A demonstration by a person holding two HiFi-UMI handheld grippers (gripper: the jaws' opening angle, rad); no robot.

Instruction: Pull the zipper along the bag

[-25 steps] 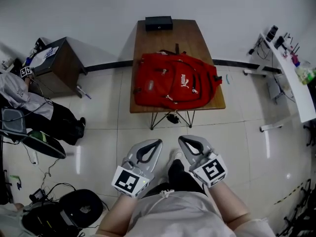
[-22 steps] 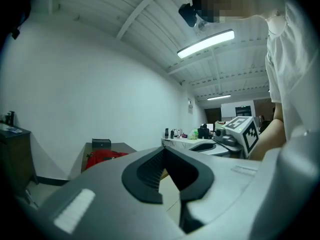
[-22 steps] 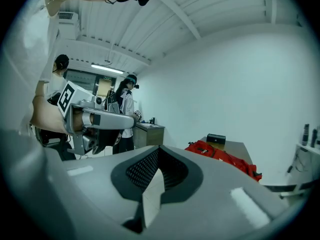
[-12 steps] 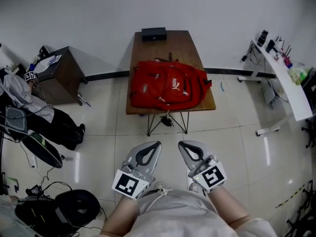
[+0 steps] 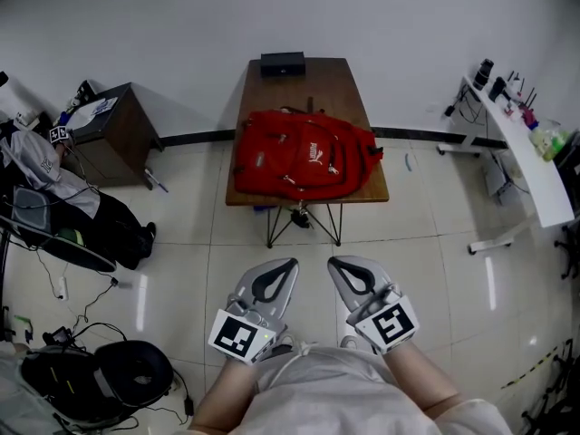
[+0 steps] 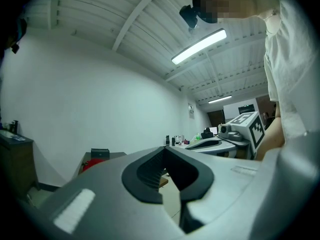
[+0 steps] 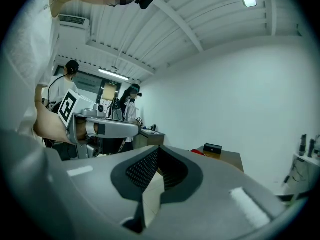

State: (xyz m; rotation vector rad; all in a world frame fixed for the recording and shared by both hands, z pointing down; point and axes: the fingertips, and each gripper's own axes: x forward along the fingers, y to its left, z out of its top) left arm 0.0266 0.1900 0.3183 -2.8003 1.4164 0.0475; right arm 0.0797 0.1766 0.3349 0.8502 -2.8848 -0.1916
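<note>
My left claw (image 5: 284, 266) and right claw (image 5: 336, 265): closed, empty, far from bag (image 5: 304, 155); closed tips might skid off its zipper.

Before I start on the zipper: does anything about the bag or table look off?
Nothing damaged or spilled. The red backpack lies flat across the wooden table, its right side reaching slightly past the edge, and something dark, perhaps a strap, shows under the front edge.

Your left hand-held gripper (image 5: 288, 264) and right hand-held gripper (image 5: 333, 263) are light grey with black inner pads, and their square markers (image 5: 241, 335) are black on white. Your bag (image 5: 304, 155) is red with white lettering. The table (image 5: 313, 84) is brown, the box (image 5: 283, 62) black, and the tiled floor (image 5: 435, 243) pale cream.
</note>
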